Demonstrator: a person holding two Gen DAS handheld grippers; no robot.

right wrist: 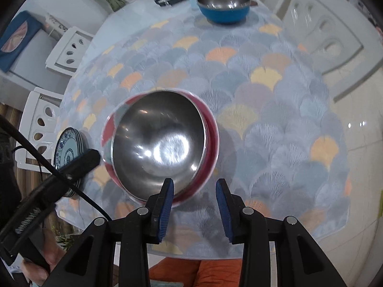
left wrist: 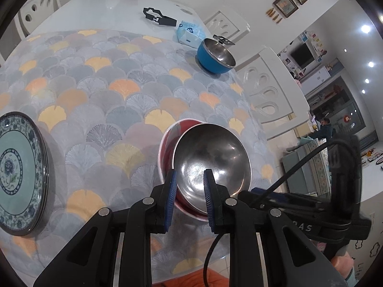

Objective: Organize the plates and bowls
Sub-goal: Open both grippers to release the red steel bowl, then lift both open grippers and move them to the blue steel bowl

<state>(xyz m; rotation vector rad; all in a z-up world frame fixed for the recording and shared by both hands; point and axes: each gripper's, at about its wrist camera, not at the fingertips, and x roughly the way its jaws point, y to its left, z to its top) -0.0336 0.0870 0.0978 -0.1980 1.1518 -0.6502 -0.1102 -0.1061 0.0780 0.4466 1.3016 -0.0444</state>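
Straddling the near rim of the red bowl [left wrist: 167, 148] at lower centre of its frame, the left gripper [left wrist: 189, 201] has narrow jaws pinching that wall; the right gripper [right wrist: 195, 205], jaws wide and empty, has the bowl up-left, blue bowl [right wrist: 223, 14] far off at top

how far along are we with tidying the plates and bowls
Done: the patterned teal plates sit stacked at the table edge. In hand: the left gripper straddles the rim of the red steel-lined bowl; the right gripper is open beside it. Left: the blue steel-lined bowl stands alone.
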